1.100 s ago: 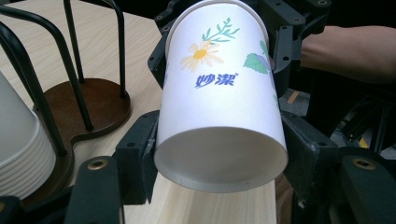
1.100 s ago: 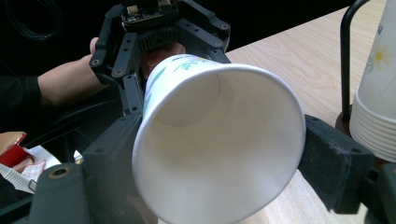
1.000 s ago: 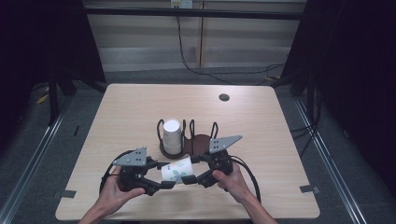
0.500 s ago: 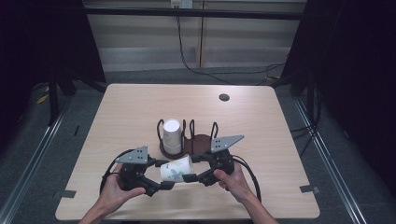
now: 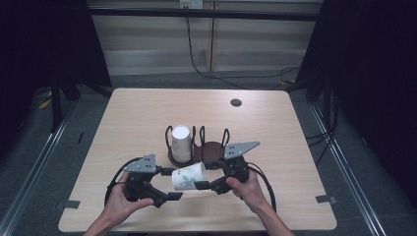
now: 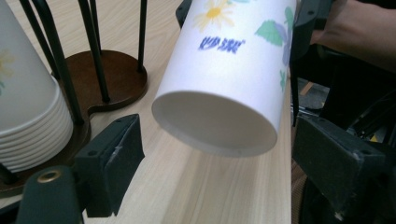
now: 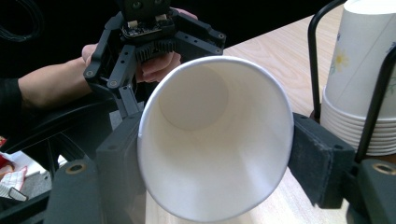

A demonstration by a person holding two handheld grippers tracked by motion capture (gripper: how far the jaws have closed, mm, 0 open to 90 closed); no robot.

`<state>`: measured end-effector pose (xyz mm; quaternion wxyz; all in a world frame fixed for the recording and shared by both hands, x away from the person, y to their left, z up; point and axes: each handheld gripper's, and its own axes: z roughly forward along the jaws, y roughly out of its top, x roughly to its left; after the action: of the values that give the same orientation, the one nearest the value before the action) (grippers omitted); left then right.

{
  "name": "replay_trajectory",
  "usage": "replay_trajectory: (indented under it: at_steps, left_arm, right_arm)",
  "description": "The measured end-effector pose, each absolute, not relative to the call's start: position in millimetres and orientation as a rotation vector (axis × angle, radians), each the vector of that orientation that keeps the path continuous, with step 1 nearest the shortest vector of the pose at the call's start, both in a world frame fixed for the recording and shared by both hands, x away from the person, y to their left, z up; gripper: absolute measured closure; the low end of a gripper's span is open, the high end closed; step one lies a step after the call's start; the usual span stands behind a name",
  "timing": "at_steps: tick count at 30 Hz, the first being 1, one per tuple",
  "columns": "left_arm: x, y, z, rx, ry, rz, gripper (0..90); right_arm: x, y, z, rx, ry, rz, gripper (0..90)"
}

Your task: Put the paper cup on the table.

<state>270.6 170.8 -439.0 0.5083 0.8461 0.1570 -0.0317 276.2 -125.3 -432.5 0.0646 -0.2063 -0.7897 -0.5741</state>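
At the left of the high view we see the left gripper [image 5: 169,189], whose jaws have just been opening and now stand wide apart; in the left gripper view the closed bottom of the paper cup [image 6: 224,88] lies between them with a gap on each side, so neither pad presses on it. The cup [image 5: 188,176] lies on its side above the wooden table [image 5: 137,118], floral print outward, spanning the space between the two grippers. Just behind it stands a cup holder with a dark round base [image 5: 212,150] and black wire loops; its left compartment carries a stack of upturned paper cups [image 5: 180,143], which is the nearest obstruction to the held cup. Farther back and to the right, a small dark round inset [image 5: 236,103] sits in the tabletop, well apart. At the right, the right gripper [image 5: 209,183] clamps the cup near its open rim; in the right gripper view both pads [image 7: 317,158] bear on the wall.
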Motion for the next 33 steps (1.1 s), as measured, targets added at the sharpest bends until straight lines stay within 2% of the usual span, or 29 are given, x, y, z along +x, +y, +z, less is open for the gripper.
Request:
replay_trajectory:
  at_steps: [16,28,33]
  left_arm:
    - [272.6,189.9,-448.9,2.088,0.496,-0.024,18.2]
    - [272.3,203.2,-452.9,2.133,0.519,0.042,17.3]
    - [273.1,208.4,-455.7,2.118,0.534,0.031,17.7]
  right_arm:
    - [278.7,-131.3,-432.5,-0.704,-2.463,-1.669,27.3]
    - [278.9,-146.3,-429.1,-0.772,-2.502,-1.616,27.3]
    - [273.4,-155.2,-432.6,-0.807,-2.509,-1.612,27.3]
